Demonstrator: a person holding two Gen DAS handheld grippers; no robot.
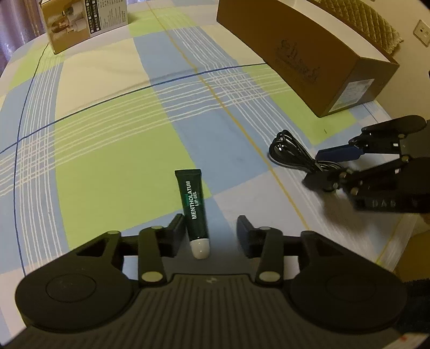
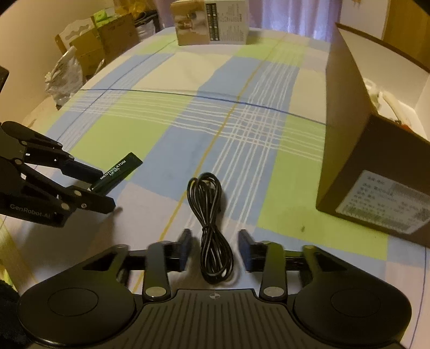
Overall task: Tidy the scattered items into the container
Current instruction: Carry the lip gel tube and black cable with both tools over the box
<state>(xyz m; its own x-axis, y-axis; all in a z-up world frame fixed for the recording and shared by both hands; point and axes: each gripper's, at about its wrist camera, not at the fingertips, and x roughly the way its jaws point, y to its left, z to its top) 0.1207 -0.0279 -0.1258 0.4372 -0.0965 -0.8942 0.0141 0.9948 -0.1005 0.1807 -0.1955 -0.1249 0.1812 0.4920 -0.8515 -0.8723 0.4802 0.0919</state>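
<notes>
on the checked cloth (image 1: 107, 161), left claw (image 1: 211, 231) apart around lip gel tube (image 1: 194, 209), right claw (image 2: 215, 241) apart around coiled cable (image 2: 212, 231)

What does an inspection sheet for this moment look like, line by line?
Surface: checked cloth, flat.
Job's things: lip gel tube and coiled black cable lie on the cloth; open brown box stands to the right.
Clutter: printed carton at the far edge.
Grippers: left tongs open around the tube; right tongs open around the cable.
Cables: only the coiled one.
Surroundings: stacked boxes, curtain, wall socket.
</notes>
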